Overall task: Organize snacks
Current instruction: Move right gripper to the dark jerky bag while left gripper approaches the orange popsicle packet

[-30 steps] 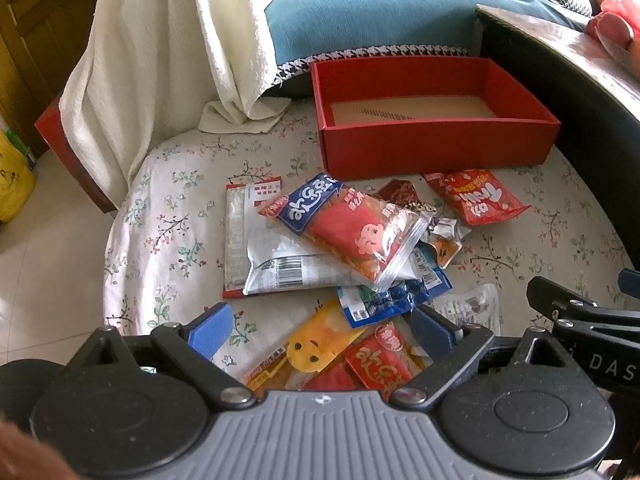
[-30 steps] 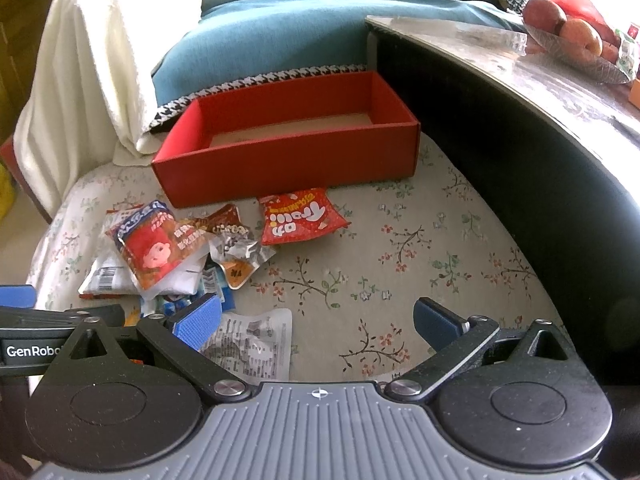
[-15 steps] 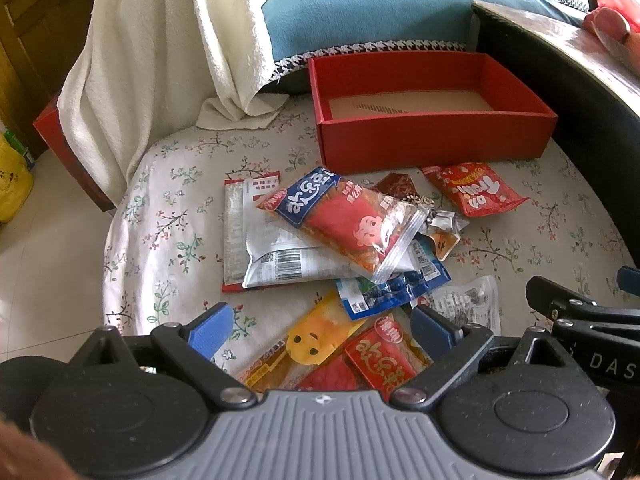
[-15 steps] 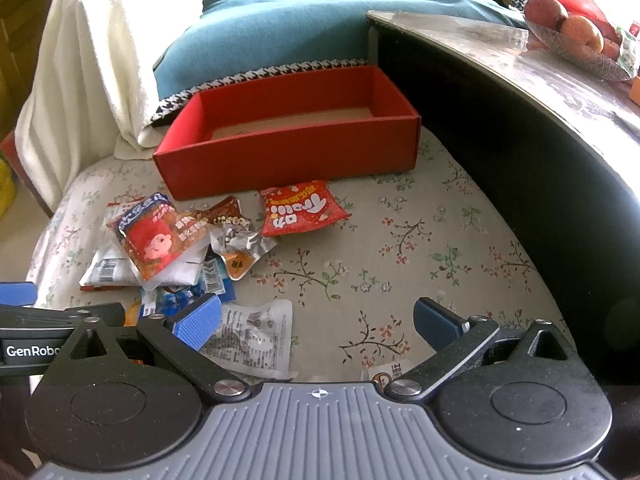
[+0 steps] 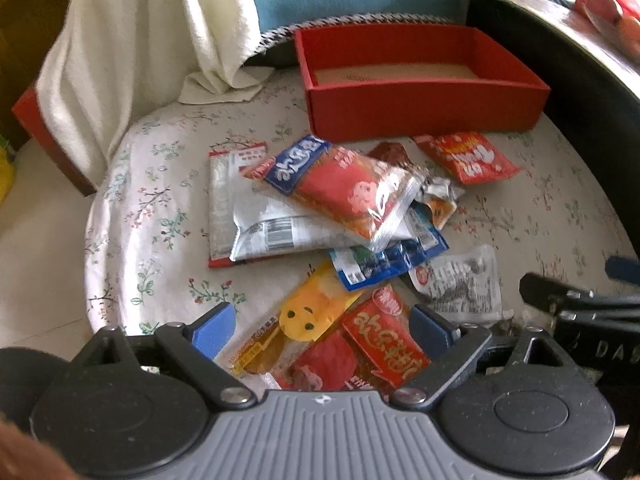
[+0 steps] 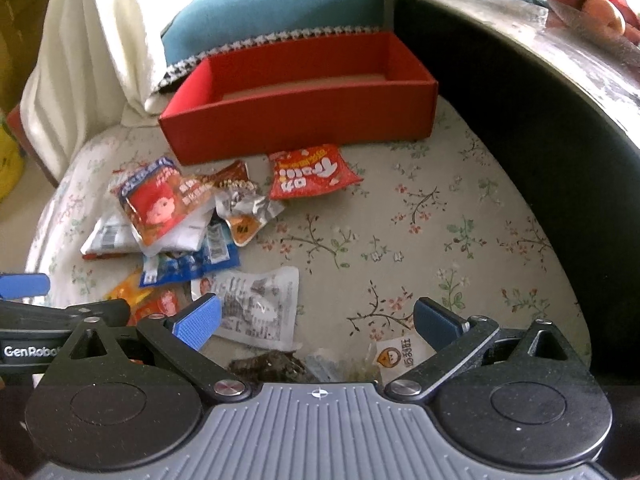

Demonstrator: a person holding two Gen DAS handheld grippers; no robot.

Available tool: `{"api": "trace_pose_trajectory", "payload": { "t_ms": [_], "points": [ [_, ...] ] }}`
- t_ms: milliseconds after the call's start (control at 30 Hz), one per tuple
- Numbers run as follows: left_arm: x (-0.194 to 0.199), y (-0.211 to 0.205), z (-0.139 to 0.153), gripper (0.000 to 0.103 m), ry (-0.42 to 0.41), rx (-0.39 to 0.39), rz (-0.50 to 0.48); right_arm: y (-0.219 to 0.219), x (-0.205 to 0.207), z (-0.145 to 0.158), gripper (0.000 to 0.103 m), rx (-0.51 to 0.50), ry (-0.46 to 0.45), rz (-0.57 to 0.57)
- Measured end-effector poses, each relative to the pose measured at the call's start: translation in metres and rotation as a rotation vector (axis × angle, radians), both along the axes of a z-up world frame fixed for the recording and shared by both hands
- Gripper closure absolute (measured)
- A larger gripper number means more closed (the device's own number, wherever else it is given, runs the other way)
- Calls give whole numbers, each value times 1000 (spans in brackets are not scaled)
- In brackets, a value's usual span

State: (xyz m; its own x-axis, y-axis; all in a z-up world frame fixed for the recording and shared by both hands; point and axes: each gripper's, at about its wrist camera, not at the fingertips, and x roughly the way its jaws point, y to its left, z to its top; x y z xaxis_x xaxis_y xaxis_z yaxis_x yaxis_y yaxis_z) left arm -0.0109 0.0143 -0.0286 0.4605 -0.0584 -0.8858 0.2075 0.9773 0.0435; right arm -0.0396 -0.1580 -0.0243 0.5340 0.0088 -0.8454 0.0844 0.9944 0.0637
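A pile of snack packets lies on the floral cloth in front of an empty red box [image 5: 424, 108] [image 6: 300, 108]. On top is a red and blue packet with a cartoon face [image 5: 336, 188] [image 6: 156, 200], resting on a silver packet [image 5: 256, 224]. A red packet [image 5: 468, 156] [image 6: 308, 172] lies nearest the box. My left gripper [image 5: 320, 328] is open above a yellow packet [image 5: 312, 312] and a red packet [image 5: 388, 344]. My right gripper [image 6: 316, 320] is open, near a clear white packet [image 6: 256, 304] and a dark packet [image 6: 272, 364] at the near edge.
A white towel [image 5: 140, 40] hangs at the left and a blue cushion [image 6: 280, 4] sits behind the box. A dark curved table [image 6: 540, 120] rises along the right with fruit [image 6: 592, 4] on top. Bare floral cloth [image 6: 420, 232] lies right of the pile.
Both grippers have pulled back and risen a little, so the pile and box sit farther off. A dark packet has come into view under the right gripper. No packet has moved.
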Motion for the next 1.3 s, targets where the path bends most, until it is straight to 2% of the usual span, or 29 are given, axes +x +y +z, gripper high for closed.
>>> {"api": "trace_pose_trajectory", "payload": {
  "t_ms": [167, 400, 533, 633, 767, 900, 1100, 1200, 1300],
  "points": [
    [-4, -4, -15, 15, 80, -20, -123, 0, 5, -9, 0, -46, 87, 95],
    [-9, -12, -34, 15, 127, 58, -261, -9, 7, -29, 0, -128, 205, 265],
    [-6, -13, -41, 15, 152, 95, -345, -9, 12, -40, 0, -183, 244, 430],
    [0, -14, -49, 15, 178, 103, -389, -4, 17, -50, 0, -189, 257, 534],
    [4, -17, -51, 12, 164, 115, -446, 5, 25, -61, 0, -147, 277, 658],
    [8, -13, -50, 11, 167, 90, -467, 14, 29, -66, 0, -135, 256, 772],
    [13, -1, -46, 11, 197, 54, -443, 38, 23, -57, 0, -224, 216, 952],
    [14, 5, -45, 11, 211, 29, -439, 53, 17, -58, 0, -253, 252, 1079],
    [14, 4, -45, 9, 210, 26, -455, 68, 19, -72, 0, -252, 285, 1121]
  ]
}}
